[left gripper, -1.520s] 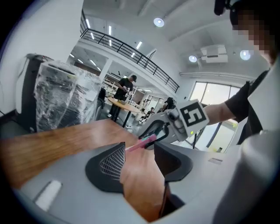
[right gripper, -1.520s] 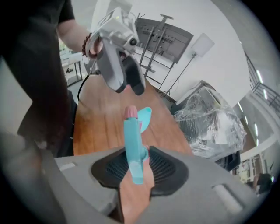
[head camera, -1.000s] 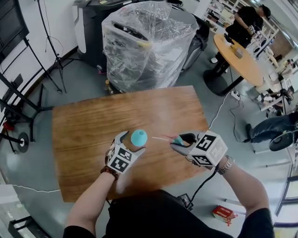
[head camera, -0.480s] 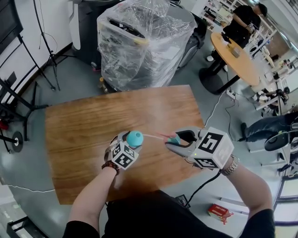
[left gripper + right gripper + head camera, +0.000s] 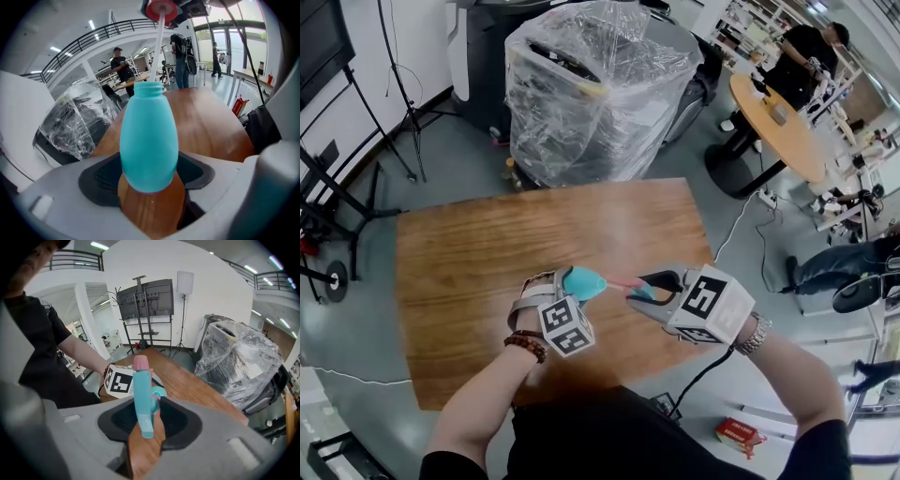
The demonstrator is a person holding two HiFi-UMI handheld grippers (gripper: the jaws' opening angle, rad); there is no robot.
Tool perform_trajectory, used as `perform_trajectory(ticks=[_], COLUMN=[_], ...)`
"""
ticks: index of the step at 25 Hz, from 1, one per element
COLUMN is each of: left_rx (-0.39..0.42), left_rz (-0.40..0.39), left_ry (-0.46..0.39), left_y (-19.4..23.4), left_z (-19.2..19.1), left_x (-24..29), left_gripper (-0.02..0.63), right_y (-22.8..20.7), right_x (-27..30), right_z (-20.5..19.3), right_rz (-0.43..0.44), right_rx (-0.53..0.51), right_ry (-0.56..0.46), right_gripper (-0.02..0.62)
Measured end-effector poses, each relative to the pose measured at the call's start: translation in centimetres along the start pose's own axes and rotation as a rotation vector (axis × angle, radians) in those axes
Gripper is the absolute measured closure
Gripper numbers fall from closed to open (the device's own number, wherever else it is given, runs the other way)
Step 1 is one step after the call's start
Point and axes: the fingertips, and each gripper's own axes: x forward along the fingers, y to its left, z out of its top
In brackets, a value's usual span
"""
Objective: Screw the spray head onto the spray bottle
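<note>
The teal spray bottle (image 5: 579, 281) is held above the wooden table (image 5: 469, 253), tilted with its open mouth toward the right. My left gripper (image 5: 565, 287) is shut on its round body (image 5: 149, 136). My right gripper (image 5: 649, 289) is shut on the teal spray head (image 5: 142, 394), which has a pink tip. The head's thin dip tube (image 5: 619, 280) points at the bottle's mouth. In the left gripper view the tube (image 5: 158, 42) runs down from the red collar (image 5: 161, 8) to the bottle's neck. The collar stands well apart from the neck.
A machine wrapped in clear plastic (image 5: 600, 84) stands beyond the table's far edge. A round table (image 5: 778, 117) with a person beside it is at the far right. Black stands (image 5: 337, 187) are on the left. A red box (image 5: 734, 431) lies on the floor.
The left gripper has turned the bottle from upright to tilted toward the right. The spray head has come closer, and its tube now reaches the bottle's mouth.
</note>
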Motion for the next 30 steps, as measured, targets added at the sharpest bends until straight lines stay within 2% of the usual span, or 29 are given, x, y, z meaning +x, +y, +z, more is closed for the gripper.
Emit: perform_trajectory(ticks=[5, 13, 18, 24, 30], left_rx=[0.099, 0.117, 0.115, 0.139, 0.133], left_rz=[-0.011, -0.016, -0.034, -0.025, -0.020], left_ry=[0.035, 0.021, 0.011, 0.003, -0.032], left_y=[-0.6, -0.8, -1.2, -1.3, -1.4], left_z=[2.3, 4.2, 4.7, 5.0, 5.4], left_x=[-2.7, -5.1, -6.1, -6.9, -7.8], left_gripper=[0.221, 0.222, 0.222, 0.224, 0.229], right_y=[0.8, 1.7, 2.3, 3.1, 2.9], right_x=[1.3, 1.0, 0.4, -0.3, -0.8], right_z=[-0.1, 0.6, 0.9, 1.0, 0.7], right_rz=[0.026, 0.048, 0.029, 0.050, 0.053], right_rx=[-0.029, -0.093, -0.172, -0.246, -0.274], right_ry=[-0.017, -0.052, -0.048, -0.056, -0.103], right_gripper=[0.476, 0.476, 0.476, 0.475, 0.475])
